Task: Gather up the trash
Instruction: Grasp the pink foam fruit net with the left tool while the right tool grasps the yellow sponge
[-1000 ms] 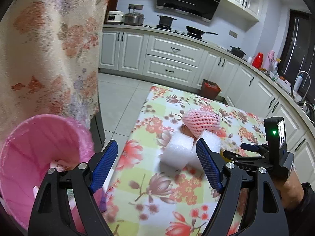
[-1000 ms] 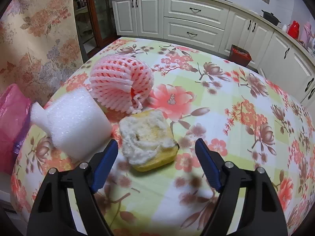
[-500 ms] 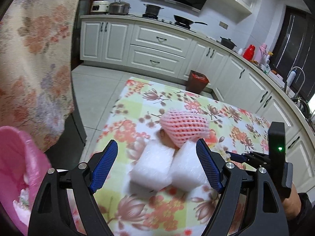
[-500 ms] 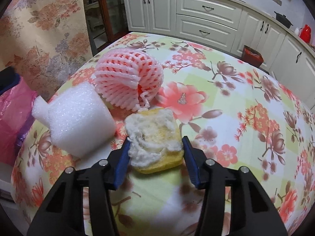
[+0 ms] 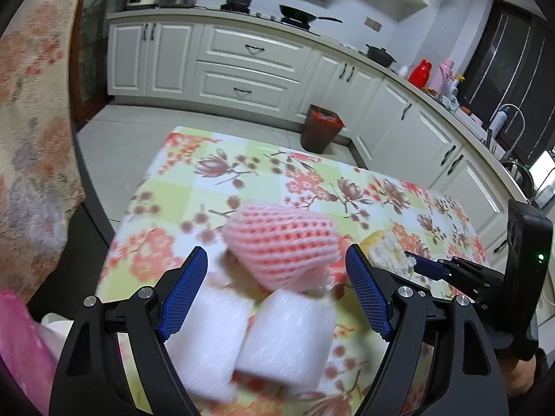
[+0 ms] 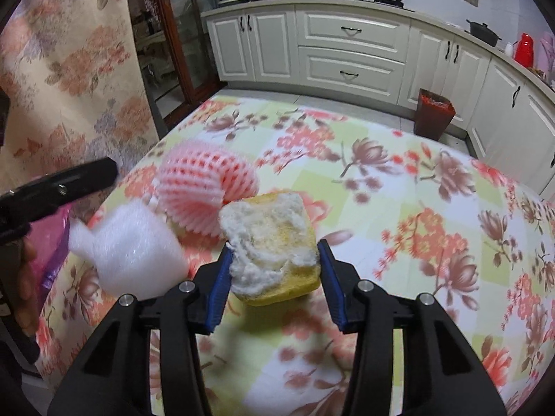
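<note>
Holding the yellow sponge between its blue pads, our right gripper has just been closing and now pinches it from both sides, apparently a little above the flowered tablecloth. We judge the sponge light, soft and springy: its torn, crumbly white top may shed bits, so the firmer yellow sides are the place to squeeze, and only gently. Our left gripper stands wide open and grasps nothing; the two white foam blocks lie on the cloth below and between its fingers, with the pink foam fruit net just behind them. These look featherlight and squashy, so we would close across both blocks' outer faces. The net should crush easily and can be pinched anywhere. A pink bag shows at the left edge.
</note>
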The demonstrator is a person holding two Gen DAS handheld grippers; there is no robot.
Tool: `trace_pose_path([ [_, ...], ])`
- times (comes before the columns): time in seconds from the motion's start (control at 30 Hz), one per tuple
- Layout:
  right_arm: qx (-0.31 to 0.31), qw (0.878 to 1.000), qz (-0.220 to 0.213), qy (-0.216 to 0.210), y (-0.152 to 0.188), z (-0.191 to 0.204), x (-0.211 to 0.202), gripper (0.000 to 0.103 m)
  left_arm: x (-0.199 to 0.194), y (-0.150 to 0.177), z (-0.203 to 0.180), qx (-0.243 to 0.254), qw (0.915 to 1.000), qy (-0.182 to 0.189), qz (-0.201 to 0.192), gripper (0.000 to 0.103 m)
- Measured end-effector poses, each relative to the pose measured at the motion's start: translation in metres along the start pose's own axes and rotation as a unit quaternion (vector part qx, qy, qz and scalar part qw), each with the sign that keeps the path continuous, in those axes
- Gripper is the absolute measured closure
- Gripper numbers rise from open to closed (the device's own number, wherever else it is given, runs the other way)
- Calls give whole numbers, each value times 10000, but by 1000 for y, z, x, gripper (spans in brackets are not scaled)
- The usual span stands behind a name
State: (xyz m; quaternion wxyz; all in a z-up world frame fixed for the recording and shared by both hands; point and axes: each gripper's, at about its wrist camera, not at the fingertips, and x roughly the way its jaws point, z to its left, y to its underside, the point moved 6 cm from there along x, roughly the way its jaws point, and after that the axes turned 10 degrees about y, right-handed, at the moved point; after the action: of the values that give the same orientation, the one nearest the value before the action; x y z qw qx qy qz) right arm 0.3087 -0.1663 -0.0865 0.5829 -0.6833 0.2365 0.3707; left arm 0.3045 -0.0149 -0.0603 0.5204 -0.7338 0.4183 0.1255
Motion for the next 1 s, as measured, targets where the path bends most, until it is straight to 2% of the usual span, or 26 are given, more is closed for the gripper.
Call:
trace_pose_path([
  [0.33, 131, 9999, -76, 48, -10, -16, 1, 57, 47, -9, 5, -361, 9978, 106, 547, 31],
  [0.37, 136, 9999, -77, 46, -10, -17, 2, 57, 50, -8, 4, -324, 9976, 109, 599, 41],
  [0.4, 138, 9999, -77, 50, -10, -17, 2, 57, 54, -7, 4, -280, 9971, 47, 707, 47],
  [0.53, 153, 9999, -59, 48, -8, -17, 3, 57, 63, -3, 8, -331, 9958, 17, 855, 62],
  [0.57, 154, 9999, -60, 46, -8, -17, 3, 57, 63, -3, 8, -313, 9958, 15, 861, 71],
  [0.63, 158, 9998, -56, 48, -7, -17, 3, 57, 63, -3, 7, -226, 9956, 0, 909, 80],
  [0.8, 167, 9998, -78, 53, -7, -18, 0, 57, 56, -7, -2, -43, 9969, 45, 782, 85],
  [1.0, 175, 9996, -193, 71, -12, -16, -12, 57, 25, -17, -14, 88, 9996, 58, 264, 85],
])
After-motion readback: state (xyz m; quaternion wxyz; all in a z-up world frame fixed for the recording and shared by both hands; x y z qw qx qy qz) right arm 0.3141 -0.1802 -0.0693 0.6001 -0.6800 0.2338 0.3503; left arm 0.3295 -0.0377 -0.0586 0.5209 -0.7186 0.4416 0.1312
